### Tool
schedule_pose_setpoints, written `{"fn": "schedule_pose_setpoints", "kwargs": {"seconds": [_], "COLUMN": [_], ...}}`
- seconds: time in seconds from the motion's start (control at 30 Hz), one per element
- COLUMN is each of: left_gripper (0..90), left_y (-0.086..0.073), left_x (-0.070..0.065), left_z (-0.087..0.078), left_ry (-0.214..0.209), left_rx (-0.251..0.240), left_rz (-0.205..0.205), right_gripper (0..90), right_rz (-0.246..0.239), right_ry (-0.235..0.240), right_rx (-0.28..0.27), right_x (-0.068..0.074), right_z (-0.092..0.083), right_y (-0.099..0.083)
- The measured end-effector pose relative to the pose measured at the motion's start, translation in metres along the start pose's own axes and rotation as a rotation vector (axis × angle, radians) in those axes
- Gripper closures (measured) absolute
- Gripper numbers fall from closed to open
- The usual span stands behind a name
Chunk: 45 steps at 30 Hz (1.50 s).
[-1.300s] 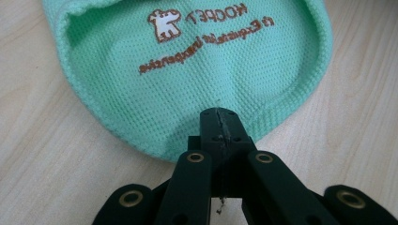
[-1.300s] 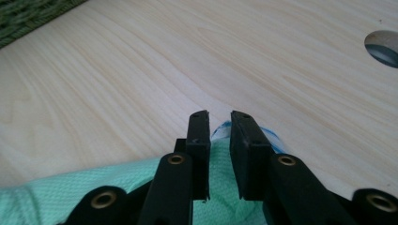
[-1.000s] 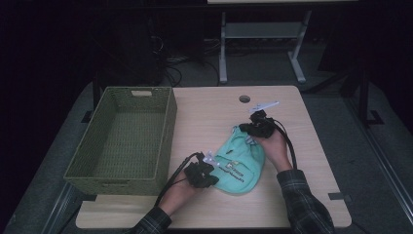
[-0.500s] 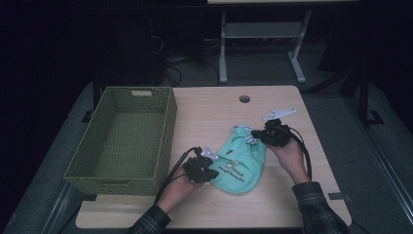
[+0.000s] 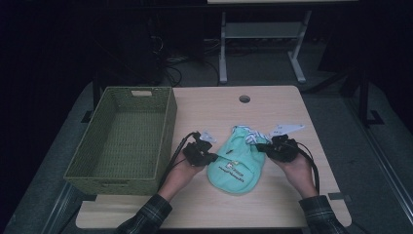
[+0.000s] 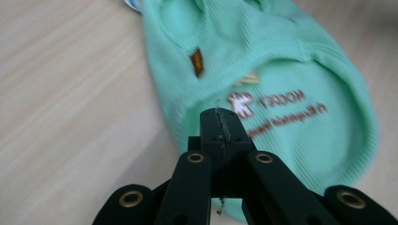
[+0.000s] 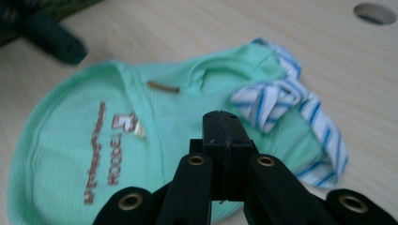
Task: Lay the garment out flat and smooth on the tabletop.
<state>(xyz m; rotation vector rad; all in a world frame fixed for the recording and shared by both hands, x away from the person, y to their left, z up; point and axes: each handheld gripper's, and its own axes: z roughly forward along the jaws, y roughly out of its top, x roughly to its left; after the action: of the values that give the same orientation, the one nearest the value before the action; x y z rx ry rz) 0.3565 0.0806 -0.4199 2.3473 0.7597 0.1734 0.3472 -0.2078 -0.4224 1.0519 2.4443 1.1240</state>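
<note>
Hands come in from the near edge of the table, one on each side of a small mint-green garment that lies flat near the middle, just right of the green woven basket. The left gripper sits at the garment's left edge; its jaws are pressed fully together, and its own view shows them closed over the printed chest with no cloth caught between them. The right gripper rests at the garment's upper right edge, jaws likewise shut tight and empty, its tip above the green cloth just beside the blue-and-white striped trim.

Judging by the empty basket close by, the work looks like folding or gathering the garment, perhaps to put it away. To do that well, each pair of jaws would need to open first, then come down low over an edge so that one jaw slides under the cloth; pinching on the flat middle would likely slip. Taking the two opposite edges evenly should keep the cloth from bunching.

Both forearms lie low over the table, wrists angled inward, the grippers pointing toward each other across the garment. Farther off, the cable hole sits near the far edge.
</note>
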Motion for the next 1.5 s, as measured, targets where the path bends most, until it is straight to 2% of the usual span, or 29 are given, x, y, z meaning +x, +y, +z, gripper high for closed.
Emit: {"fn": "schedule_pose_setpoints", "kwargs": {"seconds": [0.1,0.23,0.3,0.33,0.53,0.57,0.7,0.73,0.77,0.8,0.87,1.07,1.3,1.37,1.5], "left_gripper": [89.5,89.5,89.5,89.5,89.5,89.5,89.5,89.5,89.5,89.5,89.5,89.4,77.1,69.0,66.4], "left_y": [0.007,0.014,0.014,0.013,0.005,0.003,0.000,-0.002,-0.003,-0.004,-0.007,-0.015,-0.020,-0.023,-0.026], "left_x": [0.005,0.010,0.012,0.012,0.015,0.015,0.010,0.007,0.005,0.003,-0.002,-0.014,-0.022,-0.025,-0.027], "left_z": [0.006,0.021,0.027,0.032,0.046,0.045,0.041,0.041,0.039,0.038,0.036,0.027,0.008,0.008,0.013], "left_ry": [0.013,0.029,0.025,0.027,0.028,0.026,0.022,0.021,0.017,0.015,0.011,-0.009,-0.010,-0.001,0.008], "left_rx": [-0.007,0.004,0.010,0.019,0.082,0.071,0.087,0.083,0.087,0.094,0.098,0.103,0.057,0.065,0.089], "left_rz": [0.005,0.008,0.008,0.000,0.014,0.003,0.020,0.019,0.025,0.032,0.035,0.048,0.055,0.067,0.080], "right_gripper": [89.7,89.7,89.7,89.7,89.6,89.6,89.0,87.5,87.5,86.6,86.2,83.5,79.9,79.9,81.6], "right_rz": [-0.002,0.001,0.007,0.003,0.037,0.040,0.070,0.082,0.082,0.099,0.102,0.114,0.133,0.137,0.152], "right_ry": [0.006,0.005,0.002,-0.003,-0.042,-0.051,-0.090,-0.098,-0.098,-0.099,-0.087,-0.067,-0.043,-0.047,-0.041], "right_rx": [0.004,0.039,0.043,0.042,0.018,0.016,0.011,0.015,0.015,0.020,0.016,0.008,-0.006,0.015,0.020], "right_x": [0.005,0.008,0.008,0.008,-0.008,-0.011,-0.025,-0.033,-0.033,-0.039,-0.044,-0.044,-0.041,-0.042,-0.044], "right_z": [0.001,0.005,0.004,0.004,0.003,0.004,0.008,0.011,0.011,0.017,0.022,0.032,0.042,0.048,0.052], "right_y": [-0.009,-0.019,-0.022,-0.023,-0.023,-0.022,-0.019,-0.018,-0.018,-0.017,-0.015,-0.011,-0.009,-0.011,-0.012]}}
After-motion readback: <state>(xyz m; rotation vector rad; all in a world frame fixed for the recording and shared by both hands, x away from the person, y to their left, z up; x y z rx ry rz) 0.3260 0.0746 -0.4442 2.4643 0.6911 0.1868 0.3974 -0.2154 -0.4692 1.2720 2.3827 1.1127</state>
